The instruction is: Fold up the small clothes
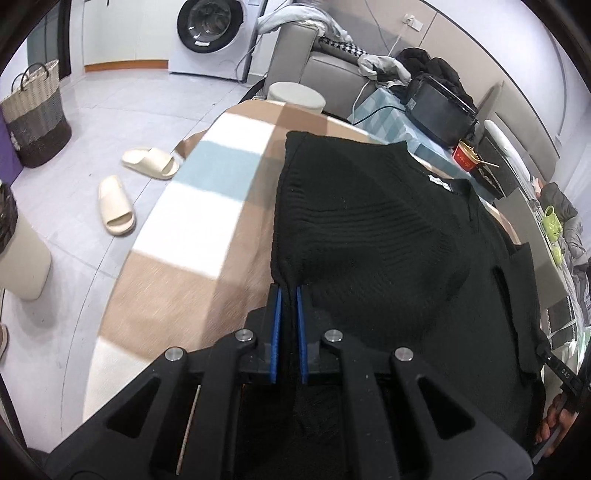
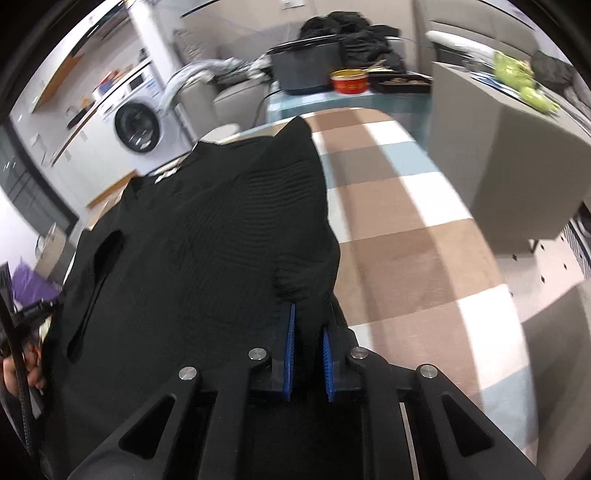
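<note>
A black ribbed knit top (image 1: 388, 229) lies spread on a table covered by a brown, white and pale blue checked cloth (image 1: 207, 206). My left gripper (image 1: 289, 291) is shut on the garment's near left corner, the knit pinched between its blue pads (image 1: 277, 332). In the right wrist view the same black top (image 2: 207, 236) fills the left half. My right gripper (image 2: 310, 321) is shut on a bunched near right corner of it, cloth filling the narrow gap between the blue pads (image 2: 291, 350). A white label (image 1: 441, 183) marks the neckline at the far side.
Cream slippers (image 1: 114, 210) lie on the tiled floor to the left, near a woven basket (image 1: 37, 114) and a washing machine (image 1: 218, 33). Beyond the table stand a black appliance (image 1: 439, 110), a red bowl (image 1: 467, 157) and a grey sofa (image 1: 295, 48). A grey cabinet (image 2: 513, 155) stands right.
</note>
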`<state>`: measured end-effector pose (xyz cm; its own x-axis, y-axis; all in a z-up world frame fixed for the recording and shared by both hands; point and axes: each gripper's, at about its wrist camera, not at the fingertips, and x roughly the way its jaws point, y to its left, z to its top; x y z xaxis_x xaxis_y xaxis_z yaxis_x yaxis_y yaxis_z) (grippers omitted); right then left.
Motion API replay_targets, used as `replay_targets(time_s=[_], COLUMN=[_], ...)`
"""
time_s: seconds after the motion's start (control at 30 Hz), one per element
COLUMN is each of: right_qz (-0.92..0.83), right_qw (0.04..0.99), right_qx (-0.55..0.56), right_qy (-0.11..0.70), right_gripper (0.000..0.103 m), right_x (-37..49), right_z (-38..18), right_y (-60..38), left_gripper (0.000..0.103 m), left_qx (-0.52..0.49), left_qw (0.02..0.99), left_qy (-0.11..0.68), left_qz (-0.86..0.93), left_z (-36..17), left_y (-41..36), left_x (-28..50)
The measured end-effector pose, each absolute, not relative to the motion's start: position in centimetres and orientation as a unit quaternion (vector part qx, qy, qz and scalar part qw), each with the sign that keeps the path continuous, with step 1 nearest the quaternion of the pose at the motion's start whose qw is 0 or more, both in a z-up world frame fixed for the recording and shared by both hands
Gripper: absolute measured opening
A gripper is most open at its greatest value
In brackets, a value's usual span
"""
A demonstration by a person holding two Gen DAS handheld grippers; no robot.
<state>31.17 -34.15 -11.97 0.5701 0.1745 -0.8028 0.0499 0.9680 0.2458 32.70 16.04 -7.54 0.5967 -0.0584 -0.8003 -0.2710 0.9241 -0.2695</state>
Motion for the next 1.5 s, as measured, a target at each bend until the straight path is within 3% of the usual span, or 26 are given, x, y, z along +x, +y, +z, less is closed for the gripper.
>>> replay_targets(time_s=[0.13, 0.2, 0.43, 0.53, 0.6, 0.67, 0.77, 1.1, 1.23, 1.37, 1.5], right_qz=[0.041, 0.054, 0.07, 0.08, 0.084, 0.092, 0.089, 0.087, 0.071, 0.057, 0.063], right_qw=[0.87, 0.864, 0.876, 0.881, 0.884, 0.885, 0.888, 0.882, 0.887, 0.884, 0.885], right_qx=[0.156, 0.162, 0.152, 0.137, 0.124, 0.118, 0.116, 0.135, 0.128, 0.12, 0.107], right_qy=[0.467, 0.474, 0.453, 0.446, 0.444, 0.442, 0.437, 0.444, 0.439, 0.448, 0.449], right_gripper=[0.02, 0.041, 0.044, 0.054, 0.074, 0.083, 0.083, 0.083, 0.083, 0.091, 0.096], right_x=[31.2, 31.2, 27.5, 25.1, 24.0, 22.8, 21.2, 20.0, 18.8, 17.7, 17.9], right_z=[-12.1, -11.9, -9.9, -9.1, -8.8, -8.5, -8.2, -8.3, -8.2, -8.3, -8.4], right_y=[-34.4, -34.2, -33.8, -33.6, -33.3, -33.3, -33.6, -34.0, -34.1, -33.9, -33.4], left_gripper=[0.006, 0.011, 0.033, 0.036, 0.054, 0.067, 0.086, 0.093, 0.093, 0.102, 0.102], left_qx=[-0.163, -0.159, -0.155, -0.156, -0.148, -0.139, -0.136, -0.147, -0.13, -0.12, -0.111], left_qw=[0.878, 0.878, 0.885, 0.89, 0.895, 0.895, 0.891, 0.878, 0.884, 0.886, 0.879], left_qy=[0.443, 0.446, 0.431, 0.422, 0.415, 0.416, 0.426, 0.445, 0.444, 0.449, 0.464], left_qz=[0.074, 0.072, 0.084, 0.075, 0.077, 0.079, 0.081, 0.095, 0.066, 0.009, 0.005], left_z=[-7.2, -6.9, -4.4, -3.2, -2.5, -2.1, -2.1, -3.3, -3.1, -2.8, -2.6], left_y=[15.4, 15.4, 16.3, 15.9, 15.4, 14.9, 14.6, 16.1, 15.8, 14.1, 13.2], left_x=[33.1, 32.6, 26.3, 22.5, 20.1, 17.7, 14.4, 5.9, 8.0, 10.1, 9.9])
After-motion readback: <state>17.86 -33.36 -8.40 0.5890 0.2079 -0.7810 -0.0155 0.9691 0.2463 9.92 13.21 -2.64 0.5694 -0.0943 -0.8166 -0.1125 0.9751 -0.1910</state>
